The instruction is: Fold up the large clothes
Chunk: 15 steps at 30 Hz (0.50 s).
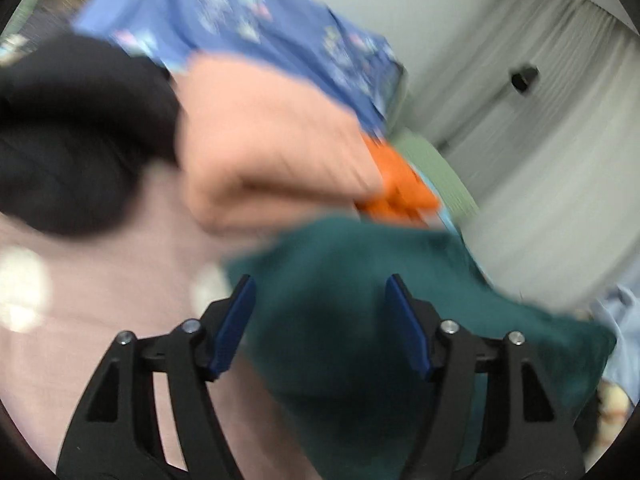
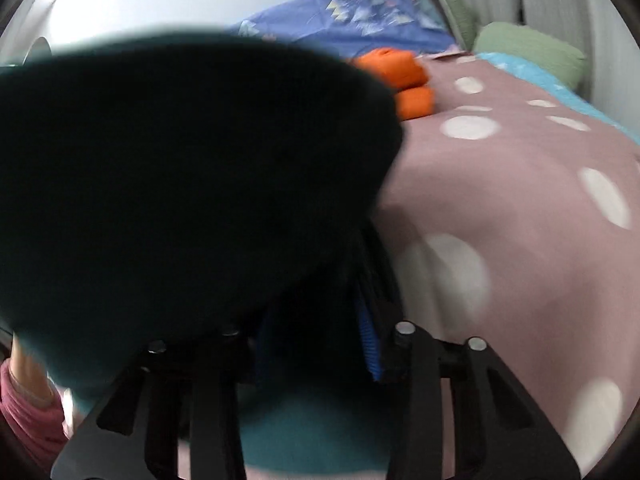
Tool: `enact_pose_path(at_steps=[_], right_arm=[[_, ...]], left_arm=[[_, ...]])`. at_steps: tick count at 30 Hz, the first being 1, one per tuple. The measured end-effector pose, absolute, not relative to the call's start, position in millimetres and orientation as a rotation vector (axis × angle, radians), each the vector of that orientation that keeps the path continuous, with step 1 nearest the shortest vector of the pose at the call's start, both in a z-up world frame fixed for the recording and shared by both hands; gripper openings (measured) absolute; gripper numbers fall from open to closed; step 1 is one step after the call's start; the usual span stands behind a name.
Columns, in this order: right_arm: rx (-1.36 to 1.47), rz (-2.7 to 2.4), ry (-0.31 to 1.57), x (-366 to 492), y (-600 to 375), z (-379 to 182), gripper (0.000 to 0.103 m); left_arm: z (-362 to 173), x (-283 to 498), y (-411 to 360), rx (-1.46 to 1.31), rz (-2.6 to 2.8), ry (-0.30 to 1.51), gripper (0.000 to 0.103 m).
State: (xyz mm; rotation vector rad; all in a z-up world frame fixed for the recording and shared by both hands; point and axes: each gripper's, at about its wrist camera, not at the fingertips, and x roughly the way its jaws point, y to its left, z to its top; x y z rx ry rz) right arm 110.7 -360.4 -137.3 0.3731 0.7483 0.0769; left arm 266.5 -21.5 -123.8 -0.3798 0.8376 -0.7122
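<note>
A dark teal garment (image 1: 360, 320) lies bunched on the pink dotted bedspread (image 1: 100, 320). In the left wrist view my left gripper (image 1: 320, 308) is open, its blue pads on either side of the teal cloth, not closed on it. In the right wrist view the teal garment (image 2: 180, 180) drapes over my right gripper (image 2: 320, 344) and fills the left of the frame. Only the right blue pad (image 2: 370, 340) shows, so I cannot tell how the jaws stand. The frames are blurred.
A peach garment (image 1: 272, 152), a black one (image 1: 80, 140) and a folded orange one (image 1: 400, 184), (image 2: 400, 76) lie on the bed. A blue patterned quilt (image 2: 352, 16) and green pillows (image 2: 528, 48) sit at the head. Curtains (image 1: 560, 100) hang beyond.
</note>
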Motion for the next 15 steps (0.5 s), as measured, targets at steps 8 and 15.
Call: enact_pose_path(at_steps=[8,15], right_arm=[[0.368,0.362,0.566,140.4,-323.1,-101.6,0.012],[0.603,0.318,0.739,150.0,-364.1,-170.6,0.0]], left_arm=[[-78.5,238.6,-74.6,-0.24,-0.815,0.718,0.076],[-52.4,187.8,-147.5,-0.046,-1.037,0.627,0.068]])
